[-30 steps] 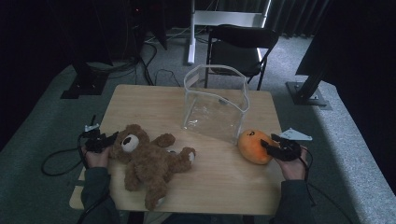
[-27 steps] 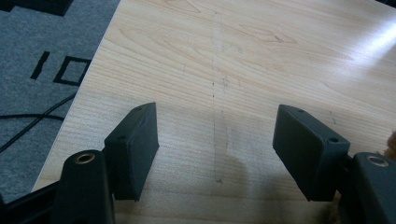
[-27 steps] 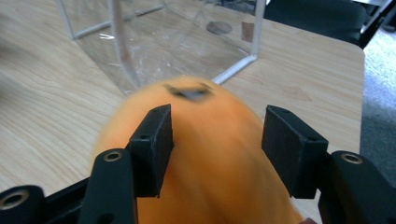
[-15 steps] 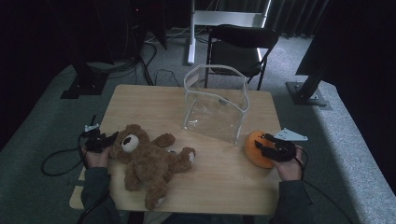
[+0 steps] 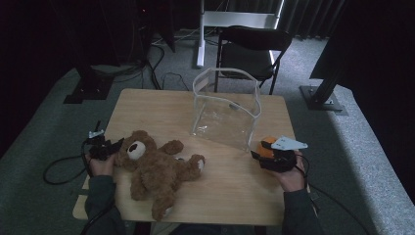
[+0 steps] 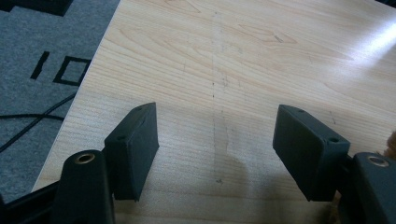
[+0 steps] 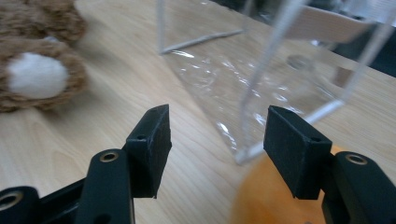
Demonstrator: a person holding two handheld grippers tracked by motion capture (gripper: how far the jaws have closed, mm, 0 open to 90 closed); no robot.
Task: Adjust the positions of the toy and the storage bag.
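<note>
Looks like the clear bag (image 5: 226,108) is stood open mid-worktop (image 5: 161,110) for filling, while the orange ball (image 5: 266,147) is approached by the spread-open right gripper (image 5: 266,155) and the left gripper (image 5: 108,147) is parked released by the teddy (image 5: 156,169).

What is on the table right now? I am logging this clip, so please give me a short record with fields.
surface: wooden table
toy: brown teddy bear lying on the table's left half
container: clear plastic bag standing open, mid-table
fruit-like item: orange ball by the bag's right corner
left gripper: open over bare wood beside the bear's head
right gripper: open, over the ball, not closed on it
</note>
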